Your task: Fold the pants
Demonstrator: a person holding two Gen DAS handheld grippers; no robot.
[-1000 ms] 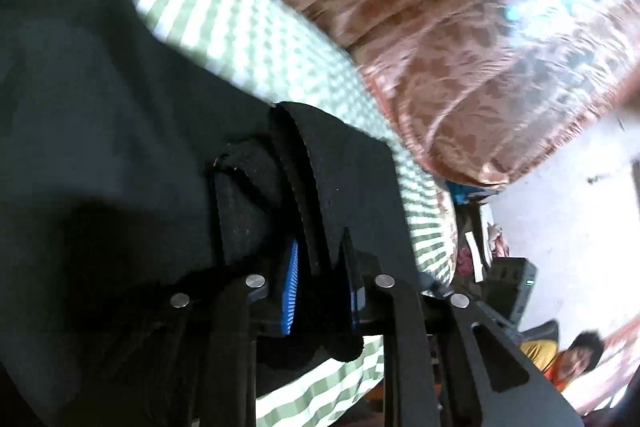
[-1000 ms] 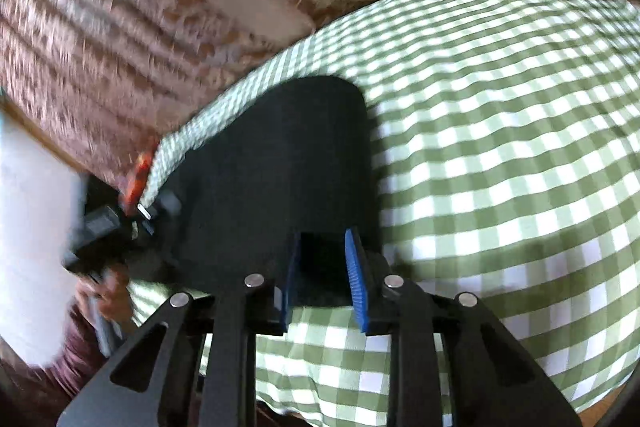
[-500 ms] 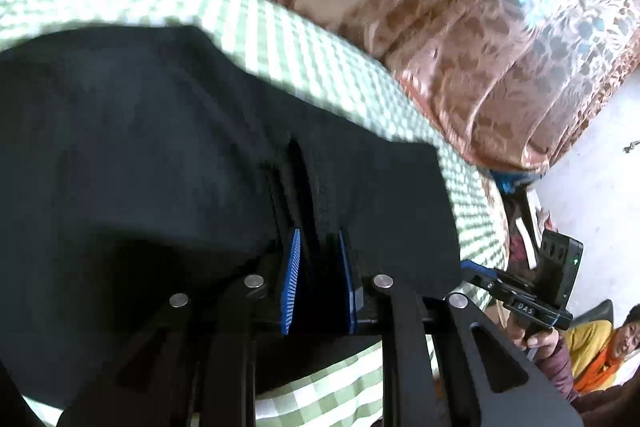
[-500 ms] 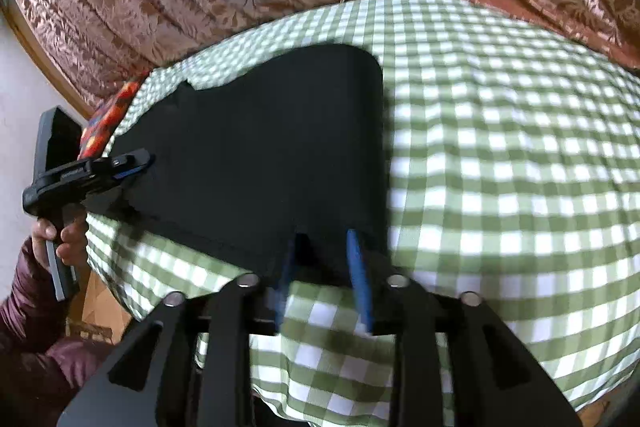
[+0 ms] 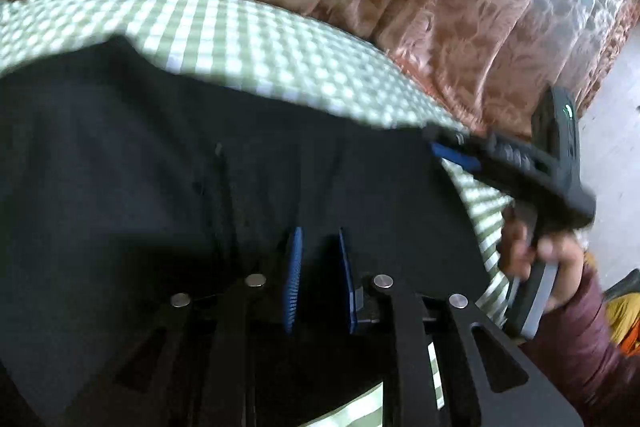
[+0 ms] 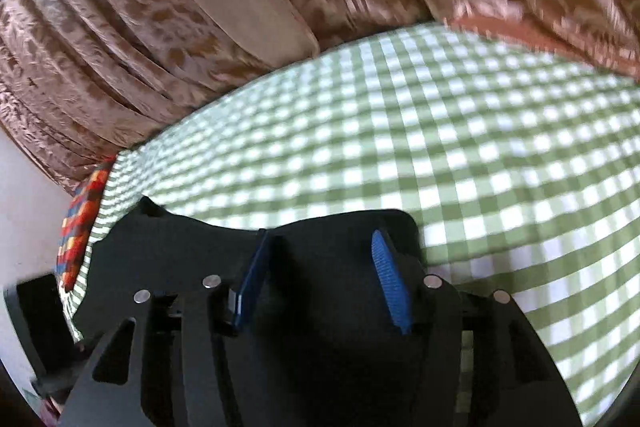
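Green-and-white checked cloth (image 6: 460, 155) covers the tabletop; brown patterned curtains (image 6: 160, 27) hang behind it in both views.

Left wrist view: black pants (image 5: 160, 167) fill the left and centre of the frame, lying flat on the cloth. The left hand-held gripper (image 5: 318, 279) sits low over them, blue pads a narrow gap apart with dark fabric between; whether it is clamping the fabric cannot be told. Only this view shows the right hand-held gripper (image 5: 452, 155) from outside, at the pants' right edge, with the person's hand (image 5: 536, 255) on its handle and a maroon sleeve (image 5: 580, 339).

Right wrist view: its pads stand wide apart, released, over the pants' near right corner. Pants edge runs across mid-frame; bare checked cloth stretches above and to the right. A multicoloured fabric (image 6: 80, 223) shows at the left edge.

Motion blur softens both frames. Lower pants are hidden under the gripper frames.
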